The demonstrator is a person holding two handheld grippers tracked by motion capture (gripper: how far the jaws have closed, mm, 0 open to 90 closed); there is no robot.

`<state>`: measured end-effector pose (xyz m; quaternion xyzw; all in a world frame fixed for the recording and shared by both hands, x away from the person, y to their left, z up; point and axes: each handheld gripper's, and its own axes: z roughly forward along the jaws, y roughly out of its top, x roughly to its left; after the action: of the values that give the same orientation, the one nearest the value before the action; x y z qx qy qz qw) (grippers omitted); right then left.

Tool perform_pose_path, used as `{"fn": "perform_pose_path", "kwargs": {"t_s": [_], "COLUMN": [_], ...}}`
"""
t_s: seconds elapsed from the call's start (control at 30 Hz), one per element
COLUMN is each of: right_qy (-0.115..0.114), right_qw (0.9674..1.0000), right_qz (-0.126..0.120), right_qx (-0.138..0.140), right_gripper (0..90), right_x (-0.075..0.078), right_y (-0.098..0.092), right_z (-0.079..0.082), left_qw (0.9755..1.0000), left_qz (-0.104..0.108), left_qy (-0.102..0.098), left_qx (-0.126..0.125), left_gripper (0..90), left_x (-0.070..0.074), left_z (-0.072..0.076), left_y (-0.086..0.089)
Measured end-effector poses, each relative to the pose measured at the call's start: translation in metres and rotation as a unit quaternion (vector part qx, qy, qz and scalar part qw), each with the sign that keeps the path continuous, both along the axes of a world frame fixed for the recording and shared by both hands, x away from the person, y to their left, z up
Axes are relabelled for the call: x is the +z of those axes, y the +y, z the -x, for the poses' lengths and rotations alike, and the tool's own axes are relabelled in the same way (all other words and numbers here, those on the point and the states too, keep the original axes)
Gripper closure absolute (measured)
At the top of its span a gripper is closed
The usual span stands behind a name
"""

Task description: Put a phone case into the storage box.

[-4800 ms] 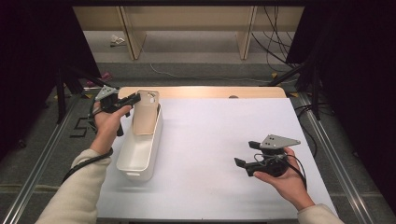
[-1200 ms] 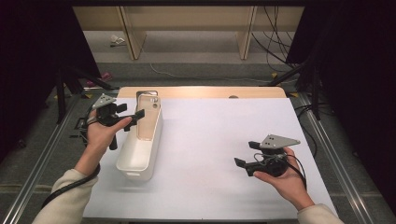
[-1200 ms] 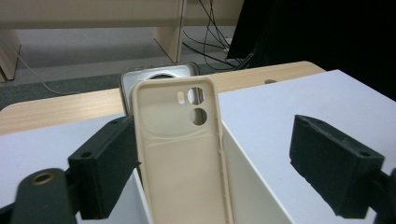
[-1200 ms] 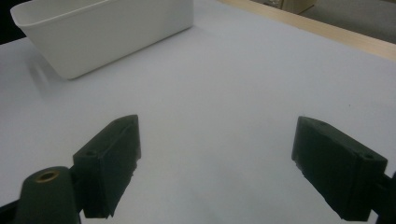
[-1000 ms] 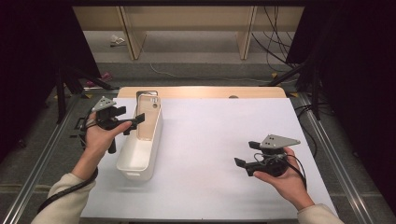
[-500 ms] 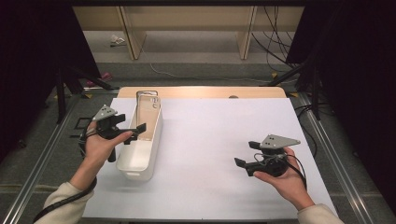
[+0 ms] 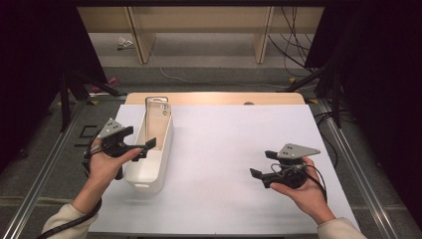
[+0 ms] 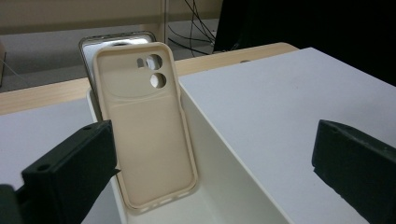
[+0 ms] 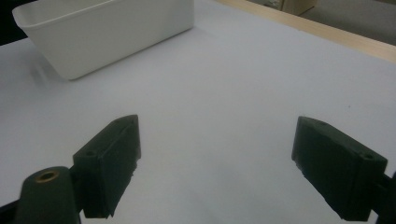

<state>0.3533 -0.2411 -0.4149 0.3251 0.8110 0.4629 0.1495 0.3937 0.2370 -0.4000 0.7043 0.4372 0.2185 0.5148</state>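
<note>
High view: bin (image 7: 149, 169) w/ phone case (image 7: 160, 122)

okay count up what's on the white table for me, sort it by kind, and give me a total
White bin: 1
Beige phone case, leaning upright inside the bin: 1
Dark-framed phone standing behind the case: 1
Hand-held grippers: 2, the left gripper and the right gripper
Total: 5

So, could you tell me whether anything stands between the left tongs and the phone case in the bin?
Nothing visible does. The left tongs are open and point straight at the beige case, which leans upright inside the white bin.
</note>
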Motion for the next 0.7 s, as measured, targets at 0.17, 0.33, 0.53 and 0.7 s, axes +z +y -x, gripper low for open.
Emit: {"fn": "perform_pose_path", "kwargs": {"t_s": [0.17,0.33,0.53,0.7], "right_qy": [0.000,0.001,0.001,0.001], "right_qw": [1.0000,1.0000,1.0000,1.0000], "right_qz": [0.000,0.000,-0.001,0.000], "right_qx": [0.000,0.001,0.001,0.002], "right_gripper": [16.3,16.3,16.3,16.3], "right_x": [0.000,0.000,0.000,0.000], "right_y": [0.000,0.000,0.000,0.000], "right_z": [0.000,0.000,0.000,0.000], "left_qw": [0.9999,0.9998,0.9996,0.9994], "left_qz": [-0.003,-0.006,-0.011,-0.017], "left_qy": [-0.010,-0.011,-0.016,-0.017], "left_qx": [-0.009,-0.015,-0.022,-0.027], "left_gripper": [0.0,0.0,0.0,0.0], "left_x": [0.001,0.000,-0.003,-0.007], "left_z": [0.010,0.018,0.027,0.033], "left_y": [-0.002,-0.004,-0.006,-0.007]}}
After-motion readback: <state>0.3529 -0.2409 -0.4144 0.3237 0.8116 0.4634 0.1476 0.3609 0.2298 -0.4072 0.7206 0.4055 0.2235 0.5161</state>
